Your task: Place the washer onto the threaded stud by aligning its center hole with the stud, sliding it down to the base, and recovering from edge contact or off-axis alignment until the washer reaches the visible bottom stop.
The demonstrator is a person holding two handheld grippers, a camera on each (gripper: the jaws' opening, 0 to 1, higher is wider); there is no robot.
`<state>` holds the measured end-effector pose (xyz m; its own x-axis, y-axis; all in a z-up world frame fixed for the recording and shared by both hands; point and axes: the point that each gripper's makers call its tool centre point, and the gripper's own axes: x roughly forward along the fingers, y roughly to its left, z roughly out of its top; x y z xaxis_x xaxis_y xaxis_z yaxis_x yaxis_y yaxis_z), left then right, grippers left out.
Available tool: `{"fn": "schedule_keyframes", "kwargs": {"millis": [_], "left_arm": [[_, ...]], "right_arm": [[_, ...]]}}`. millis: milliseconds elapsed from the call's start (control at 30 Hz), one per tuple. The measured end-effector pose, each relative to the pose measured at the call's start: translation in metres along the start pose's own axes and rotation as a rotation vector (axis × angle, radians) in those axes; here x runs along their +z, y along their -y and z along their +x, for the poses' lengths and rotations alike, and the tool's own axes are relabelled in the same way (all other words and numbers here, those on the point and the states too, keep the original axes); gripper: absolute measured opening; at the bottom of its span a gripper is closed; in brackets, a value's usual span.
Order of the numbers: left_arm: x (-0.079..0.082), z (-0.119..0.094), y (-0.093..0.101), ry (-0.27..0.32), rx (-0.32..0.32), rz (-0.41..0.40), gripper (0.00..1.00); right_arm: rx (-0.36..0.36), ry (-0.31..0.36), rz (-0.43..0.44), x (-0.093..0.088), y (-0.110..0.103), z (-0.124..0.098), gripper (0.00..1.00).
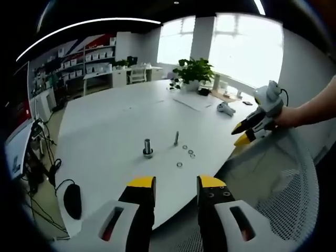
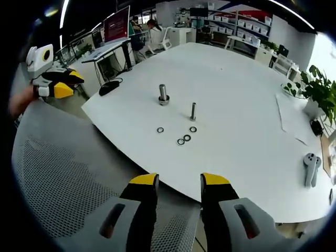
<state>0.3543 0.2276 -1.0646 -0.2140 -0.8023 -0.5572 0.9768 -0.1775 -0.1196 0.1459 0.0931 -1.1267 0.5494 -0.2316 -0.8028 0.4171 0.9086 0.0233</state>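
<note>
Nearest in the right gripper view, the right gripper (image 2: 177,184) with yellow tips stands open and holds nothing, above a grey mesh chair back (image 2: 58,184). Beyond it, at frame centre on the white round table (image 2: 241,105), four small metal washers (image 2: 180,142) lie loose near the thin threaded stud (image 2: 193,111). A thicker metal bolt (image 2: 163,94) stands upper left of it. Low in the left gripper view, the left gripper (image 1: 176,184) is also open and empty.
</note>
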Motion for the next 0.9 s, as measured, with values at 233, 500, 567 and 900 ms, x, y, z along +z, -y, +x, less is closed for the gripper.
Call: {"fn": "schedule_keyframes", "kwargs": {"millis": [233,500,567,900], "left_arm": [[0.001,0.0,-0.002,0.001,0.017,-0.012,0.31],[-0.002,0.001,-0.001,-0.019,0.008,-0.027,0.31],[-0.003,0.001,-0.003,-0.016,0.016,-0.013,0.31],[-0.003,-0.001,-0.006,-0.019,0.034,-0.014,0.33]], "right_arm": [[0.017,0.012,0.003,0.004,-0.003,0.0,0.35],[0.019,0.006,-0.005,-0.001,-0.002,0.002,0.35],[0.018,0.011,-0.005,0.0,-0.003,0.002,0.35],[-0.017,0.039,0.024,0.005,0.007,0.0,0.36]]}}
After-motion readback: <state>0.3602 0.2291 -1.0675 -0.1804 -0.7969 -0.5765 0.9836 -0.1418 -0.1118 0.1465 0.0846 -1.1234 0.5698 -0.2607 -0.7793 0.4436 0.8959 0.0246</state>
